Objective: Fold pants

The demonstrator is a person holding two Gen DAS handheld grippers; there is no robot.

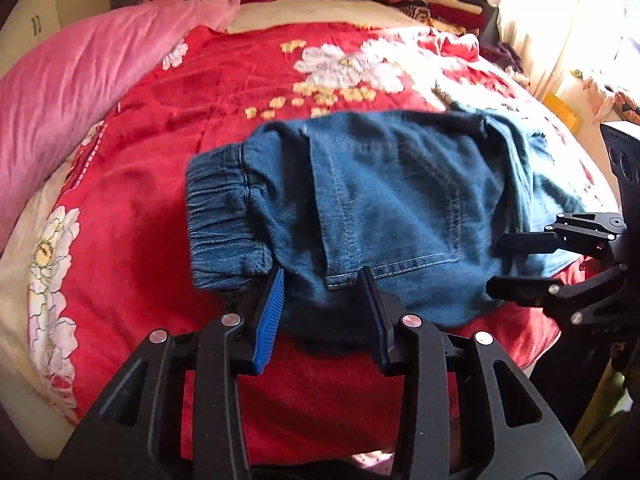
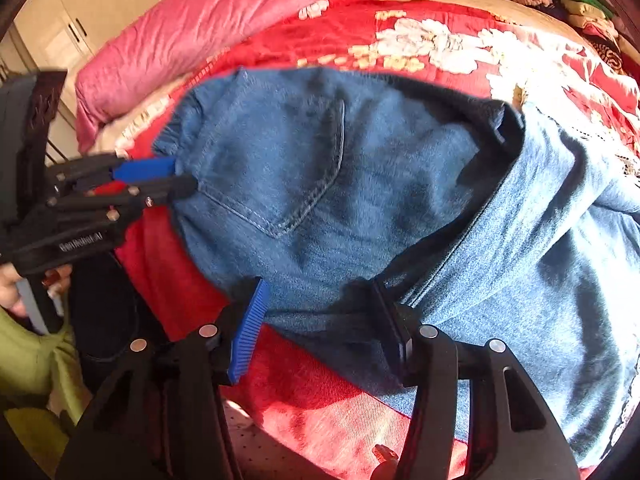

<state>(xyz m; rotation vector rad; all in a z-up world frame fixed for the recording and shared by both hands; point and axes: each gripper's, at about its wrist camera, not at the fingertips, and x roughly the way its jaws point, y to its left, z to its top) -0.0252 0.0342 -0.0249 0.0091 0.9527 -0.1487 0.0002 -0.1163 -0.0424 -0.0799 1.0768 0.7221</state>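
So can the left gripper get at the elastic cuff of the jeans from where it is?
Probably yes. The left gripper is open at the near edge of the jeans, and the elastic cuff lies just to its left on the red quilt, uncovered, with the right gripper well clear.

The left tongs (image 1: 322, 316) reach forward and low, their two fingers spread wide apart, the ribbed blue pad (image 1: 269, 320) on the left finger facing inward. The right tongs (image 2: 320, 328) are likewise parted, fingers well separated, the blue pad (image 2: 248, 330) showing on the left one. In the right wrist view the left tongs come in from the side, level; the person's hand (image 2: 12, 288) grips the handle beneath them
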